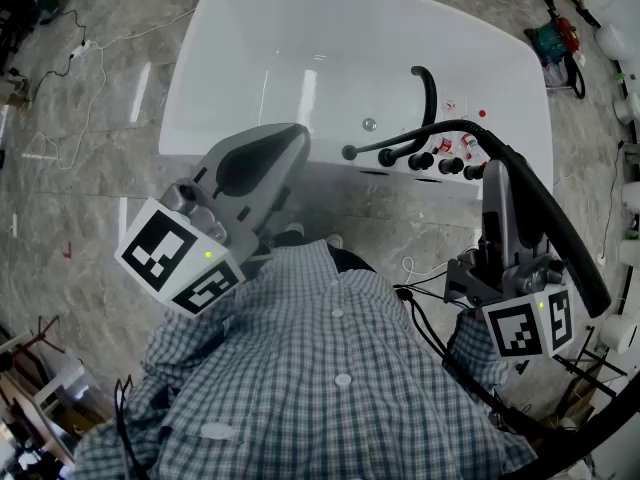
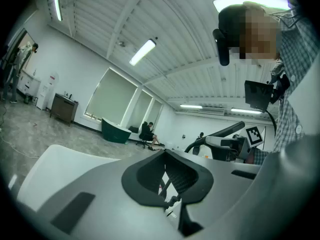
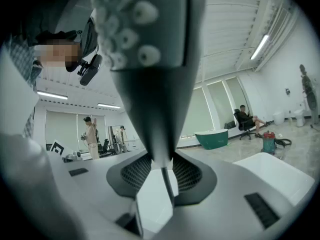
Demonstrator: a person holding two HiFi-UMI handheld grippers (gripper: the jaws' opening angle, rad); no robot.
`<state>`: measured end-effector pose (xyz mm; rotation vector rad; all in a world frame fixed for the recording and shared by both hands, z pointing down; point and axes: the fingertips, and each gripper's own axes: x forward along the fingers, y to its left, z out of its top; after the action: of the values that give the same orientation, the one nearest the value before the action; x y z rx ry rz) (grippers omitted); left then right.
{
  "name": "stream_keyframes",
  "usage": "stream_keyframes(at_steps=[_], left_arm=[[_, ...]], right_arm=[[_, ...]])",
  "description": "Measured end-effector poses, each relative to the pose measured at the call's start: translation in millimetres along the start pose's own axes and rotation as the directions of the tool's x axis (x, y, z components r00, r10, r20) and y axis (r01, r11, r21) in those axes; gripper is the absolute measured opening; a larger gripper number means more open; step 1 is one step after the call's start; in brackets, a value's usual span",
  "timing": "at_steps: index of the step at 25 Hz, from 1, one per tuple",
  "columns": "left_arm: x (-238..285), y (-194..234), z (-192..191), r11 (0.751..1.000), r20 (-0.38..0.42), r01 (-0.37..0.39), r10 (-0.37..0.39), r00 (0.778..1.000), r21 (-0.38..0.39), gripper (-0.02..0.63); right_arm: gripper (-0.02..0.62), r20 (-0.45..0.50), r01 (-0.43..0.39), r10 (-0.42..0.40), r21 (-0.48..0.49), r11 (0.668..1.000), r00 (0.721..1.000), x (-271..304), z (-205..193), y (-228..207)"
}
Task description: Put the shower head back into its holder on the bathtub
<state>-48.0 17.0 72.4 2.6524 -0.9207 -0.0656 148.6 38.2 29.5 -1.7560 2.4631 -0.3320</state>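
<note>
Right gripper (image 3: pixel 161 170): closed on the thin end of the shower head (image 3: pixel 150 59), with the jaws kept partly apart by it.
Shower head: carried level over the right gripper (image 1: pixel 498 178) — the nozzled face is seen close above the camera, and the dark body (image 1: pixel 552 226) slants back from the tub's edge.
Hose (image 1: pixel 410 140): a thin black line is seen running from the shower head's front end toward the knobs (image 1: pixel 440 163) on the bathtub (image 1: pixel 250 58) rim.
Left gripper (image 2: pixel 167 180): jaws slightly apart, nothing gripped — it is held level before the tub's near wall (image 1: pixel 292 140).
Spout (image 1: pixel 428 93): a curved black pipe is seen behind the knobs.
</note>
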Motion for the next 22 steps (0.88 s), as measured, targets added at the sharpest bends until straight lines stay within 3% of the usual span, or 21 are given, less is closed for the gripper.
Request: stream_keyframes(at_steps=[13, 22], left_arm=[[5.2, 0.5, 1.0, 1.000, -0.006, 0.007, -0.007, 1.000, -0.002, 0.009], [4.2, 0.5, -1.9, 1.000, -0.010, 0.013, -0.013, 1.000, -0.006, 0.009]], right_arm=[[0.132, -0.005, 0.004, -0.004, 0.008, 1.000, 1.000, 2.9, 0.6, -3.7], [0.132, -0.035, 0.017, -0.018, -0.040, 0.999, 0.999, 2.9, -7.7, -2.4]])
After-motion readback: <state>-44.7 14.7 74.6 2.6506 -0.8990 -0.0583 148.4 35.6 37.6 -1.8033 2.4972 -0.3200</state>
